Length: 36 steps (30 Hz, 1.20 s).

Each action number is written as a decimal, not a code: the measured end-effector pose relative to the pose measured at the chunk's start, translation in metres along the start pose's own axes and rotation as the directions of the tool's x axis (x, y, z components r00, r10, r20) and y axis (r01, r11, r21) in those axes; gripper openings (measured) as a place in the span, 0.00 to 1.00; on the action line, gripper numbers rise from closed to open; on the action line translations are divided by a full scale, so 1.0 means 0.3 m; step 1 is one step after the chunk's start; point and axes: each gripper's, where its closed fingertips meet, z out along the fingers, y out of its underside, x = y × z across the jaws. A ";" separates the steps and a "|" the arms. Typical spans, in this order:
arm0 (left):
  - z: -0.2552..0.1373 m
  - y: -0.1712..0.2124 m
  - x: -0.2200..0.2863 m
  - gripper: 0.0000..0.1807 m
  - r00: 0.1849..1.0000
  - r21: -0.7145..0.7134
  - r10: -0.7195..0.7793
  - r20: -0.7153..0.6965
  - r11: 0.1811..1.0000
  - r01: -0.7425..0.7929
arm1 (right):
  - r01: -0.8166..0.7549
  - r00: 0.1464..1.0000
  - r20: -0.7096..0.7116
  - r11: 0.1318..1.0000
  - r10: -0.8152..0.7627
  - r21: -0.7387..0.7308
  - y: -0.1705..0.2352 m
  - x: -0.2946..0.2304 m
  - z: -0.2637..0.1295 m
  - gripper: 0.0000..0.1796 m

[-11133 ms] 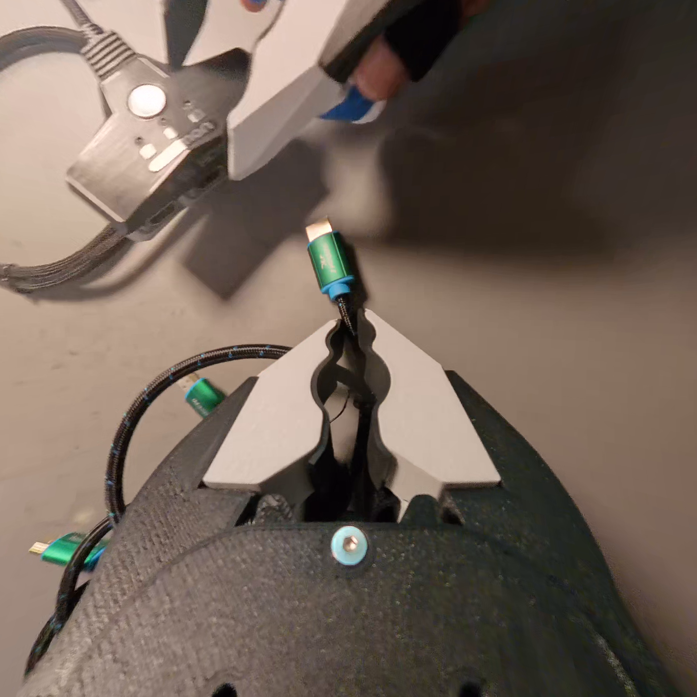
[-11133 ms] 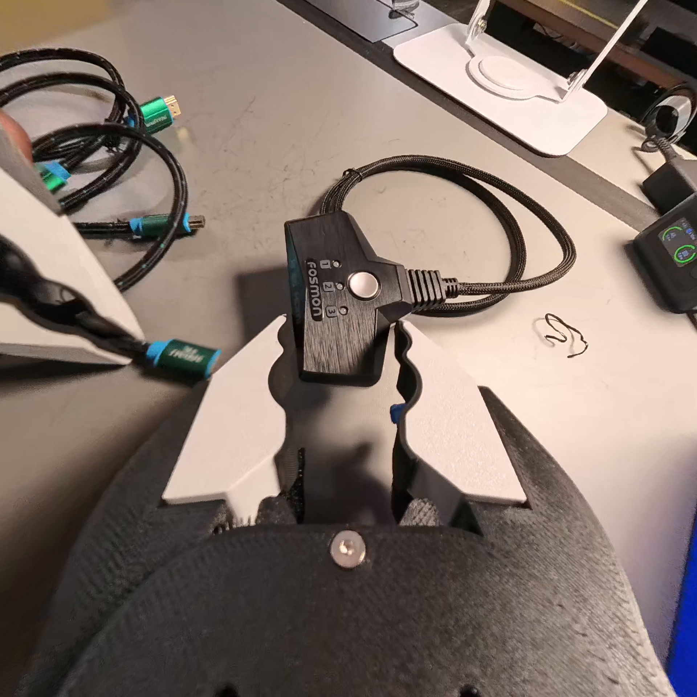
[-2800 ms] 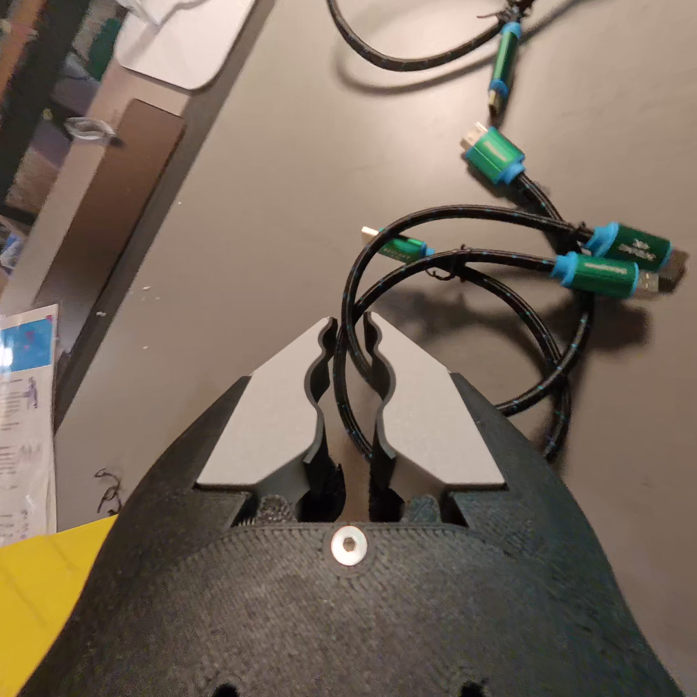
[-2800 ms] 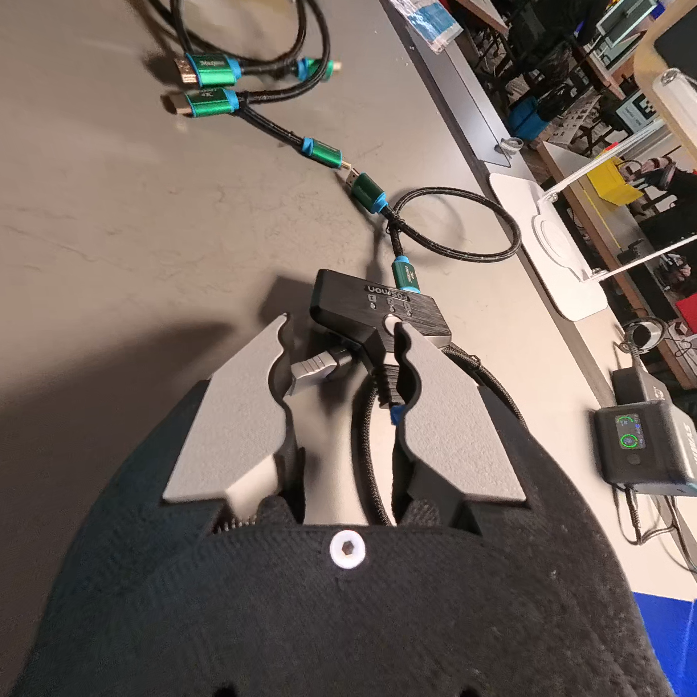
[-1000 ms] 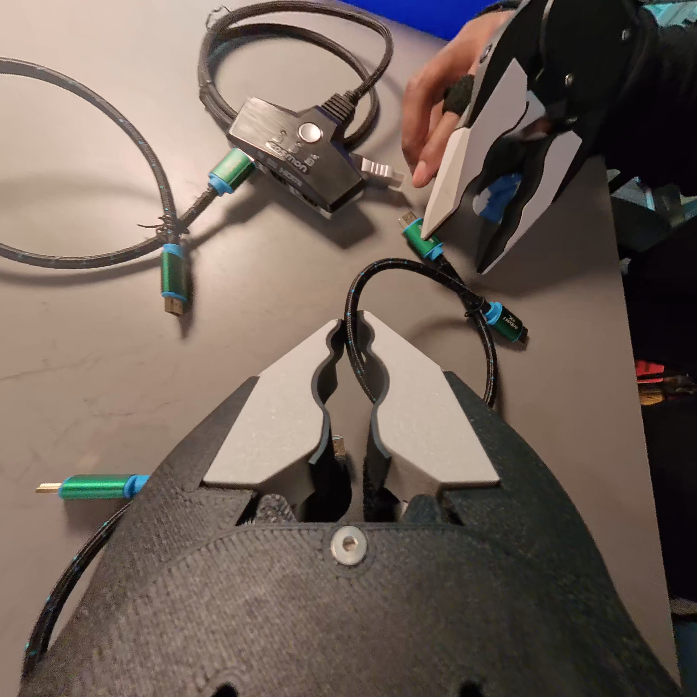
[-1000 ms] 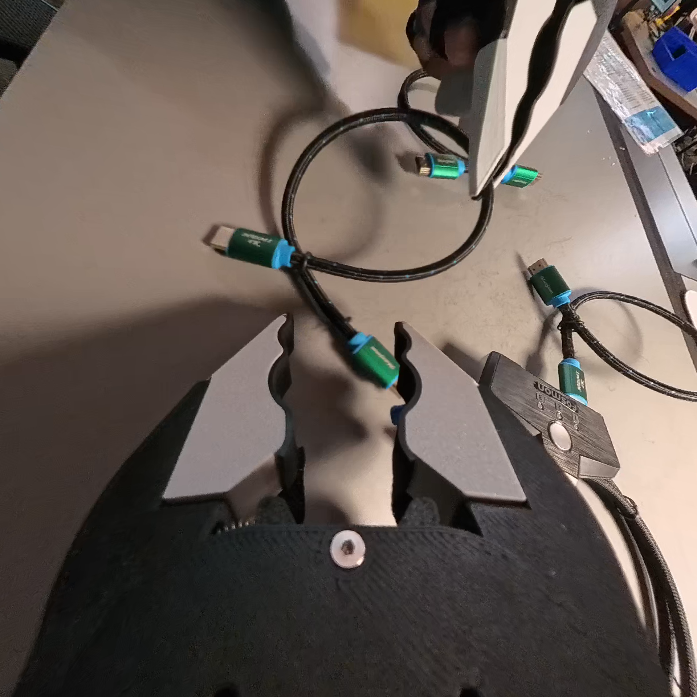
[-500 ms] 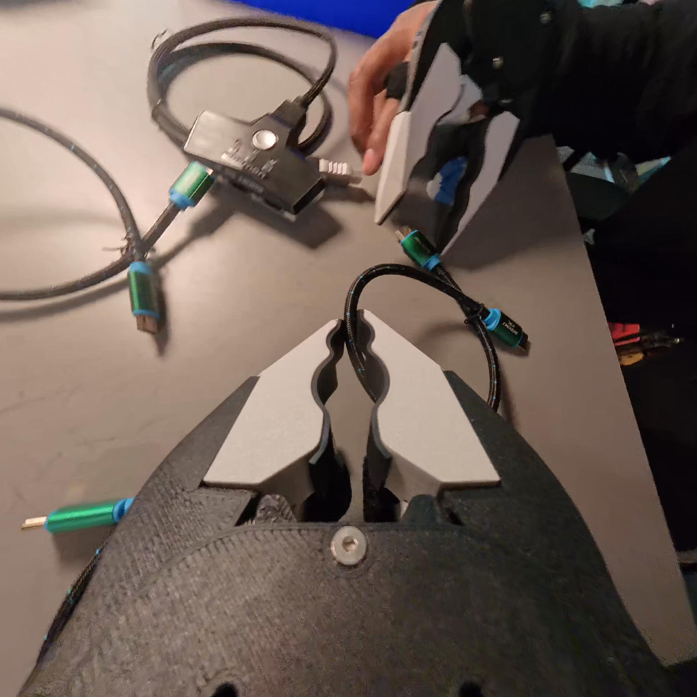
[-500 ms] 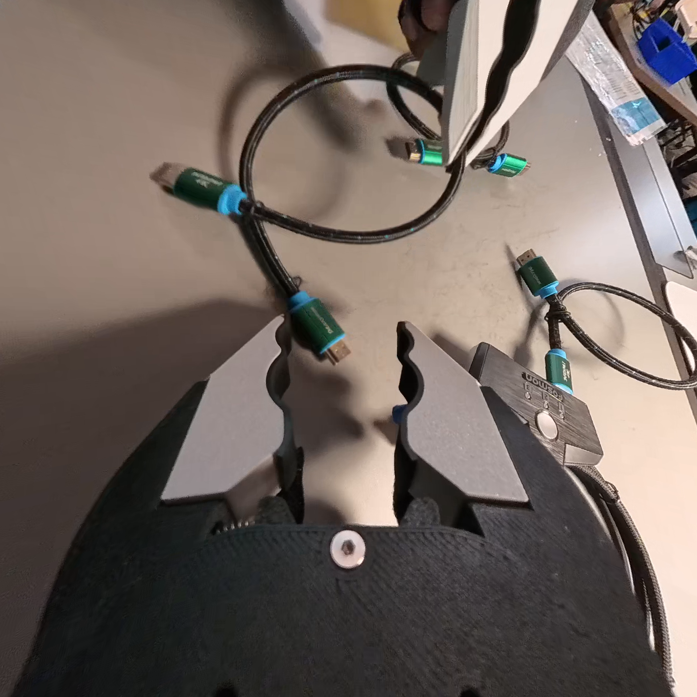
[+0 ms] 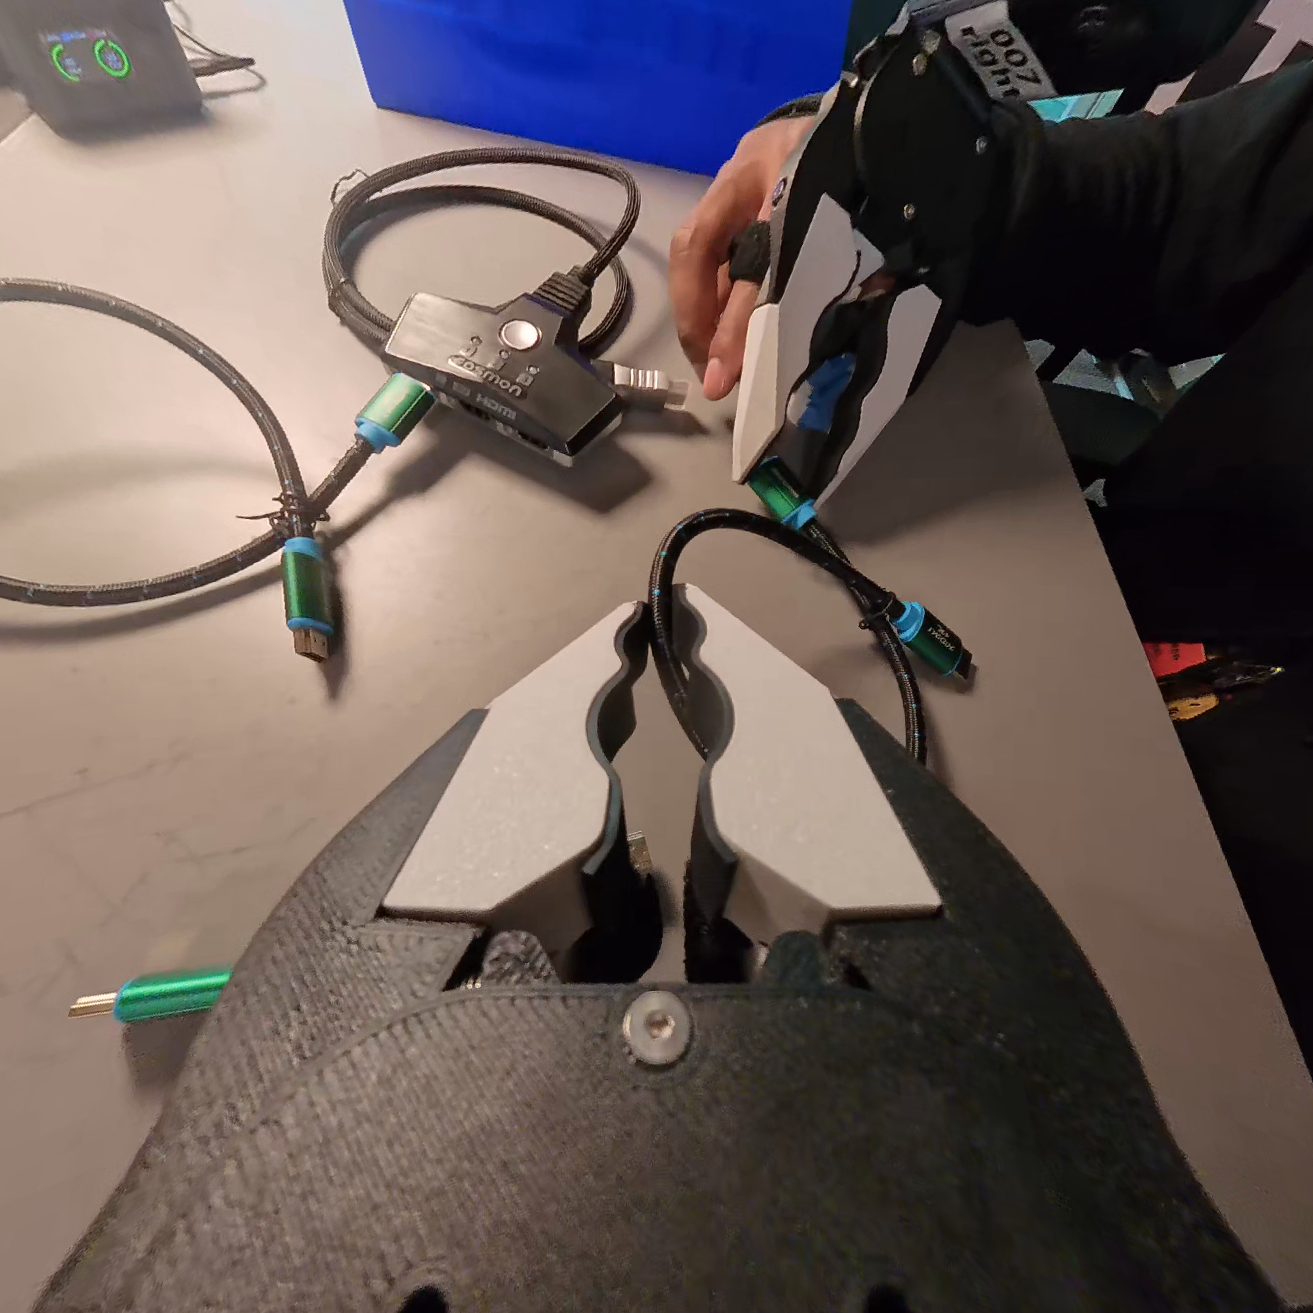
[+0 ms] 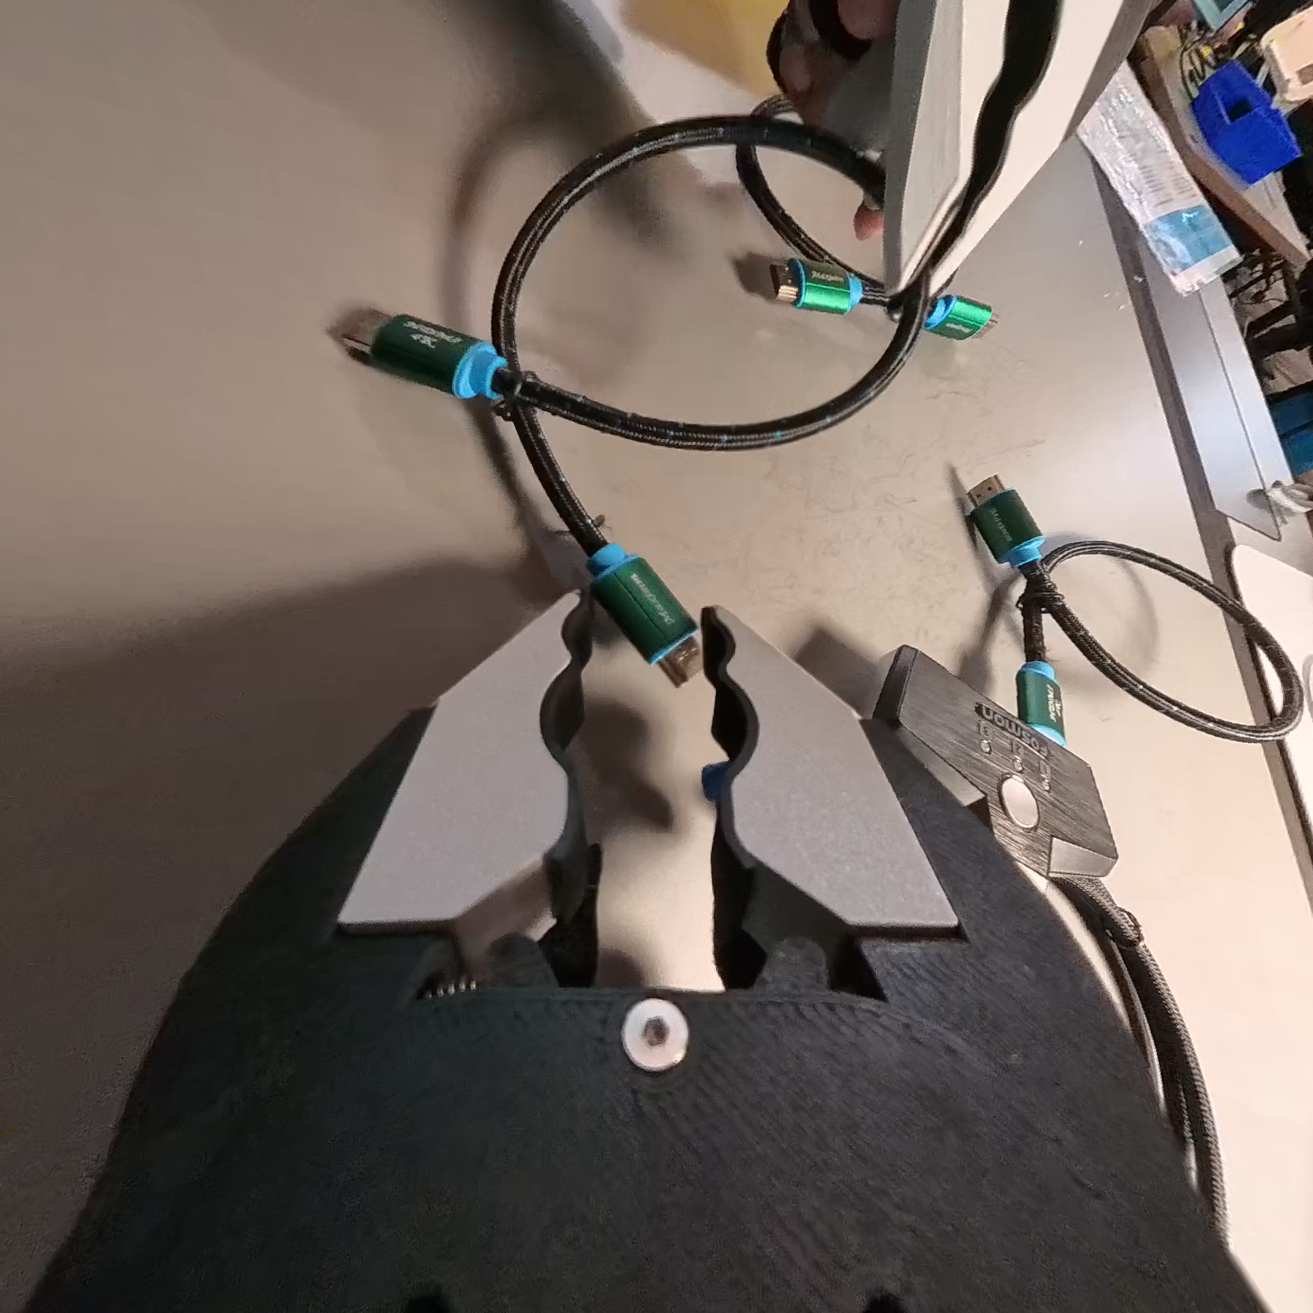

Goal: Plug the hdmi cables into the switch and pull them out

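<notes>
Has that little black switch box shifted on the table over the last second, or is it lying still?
Cannot tell. The switch box sits elsewhere in both views, but both cameras moved, and its plugged-in green connector keeps the same place against it.

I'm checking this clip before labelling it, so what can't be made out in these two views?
- Left wrist view: the switch's free ports face away in shadow; whether they are empty is unclear.
- Left wrist view: the cable runs under the left gripper.
- Right wrist view: the right gripper covers part of the switch.
</notes>
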 end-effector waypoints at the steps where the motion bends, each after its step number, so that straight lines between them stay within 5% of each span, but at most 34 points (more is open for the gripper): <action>1: 0.001 0.004 -0.004 0.03 1.000 -0.003 -0.009 0.001 1.000 0.009 | 0.005 1.000 -0.005 1.000 -0.005 -0.001 0.001 0.002 0.000 0.18; 9: 0.010 0.069 -0.021 0.05 0.998 -0.100 -0.054 0.030 0.993 0.056 | -0.010 1.000 -0.009 0.997 0.011 0.077 -0.040 0.013 -0.022 0.17; 12: 0.005 0.091 -0.054 0.17 0.995 -0.139 -0.026 0.098 0.989 0.040 | -0.049 0.999 0.013 0.990 0.048 0.133 -0.073 0.016 -0.044 0.14; 16: -0.023 0.023 -0.074 0.30 0.987 -0.053 0.003 0.159 0.999 0.006 | -0.119 0.993 0.038 0.978 0.114 0.168 -0.094 0.029 -0.065 0.08; 22: -0.069 -0.097 -0.021 0.30 0.983 0.093 0.095 0.157 0.990 -0.110 | -0.294 0.956 0.105 0.917 0.275 0.268 -0.145 0.068 -0.107 0.08; 30: -0.235 -0.294 0.088 0.27 0.979 0.384 0.150 0.138 0.903 -0.193 | -0.673 0.740 0.338 0.634 0.582 0.382 -0.227 0.157 -0.182 0.07; 33: -0.235 -0.322 0.215 0.29 0.951 0.353 0.292 0.098 0.884 -0.307 | -0.828 0.557 0.429 0.437 0.711 0.351 -0.221 0.209 -0.175 0.07; 36: -0.186 -0.327 0.215 0.29 0.902 0.265 0.381 0.204 0.865 -0.426 | -0.884 0.462 0.464 0.353 0.756 0.306 -0.205 0.216 -0.145 0.07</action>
